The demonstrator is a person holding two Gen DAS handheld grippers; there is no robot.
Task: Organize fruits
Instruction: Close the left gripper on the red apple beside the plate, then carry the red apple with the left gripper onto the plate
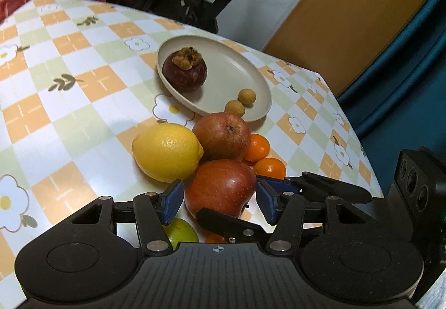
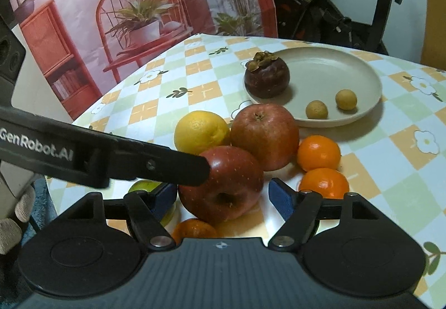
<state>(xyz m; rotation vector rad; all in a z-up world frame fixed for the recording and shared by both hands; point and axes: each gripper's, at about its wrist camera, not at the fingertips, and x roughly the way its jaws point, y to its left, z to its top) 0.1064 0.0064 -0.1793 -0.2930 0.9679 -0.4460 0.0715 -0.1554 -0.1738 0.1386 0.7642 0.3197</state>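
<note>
While both grippers (image 1: 220, 200) (image 2: 223, 197) stand spread around the near apple (image 2: 223, 183) at lower centre, only one should pinch it squarely.

Right gripper (image 2: 223, 196) fingers (image 2: 281, 201) flank near apple (image 2: 223, 183), not touching.

Black tool (image 2: 223, 194) with blue pads (image 2: 281, 201), silver screws, "GenRobot.AI" lettering.
</note>
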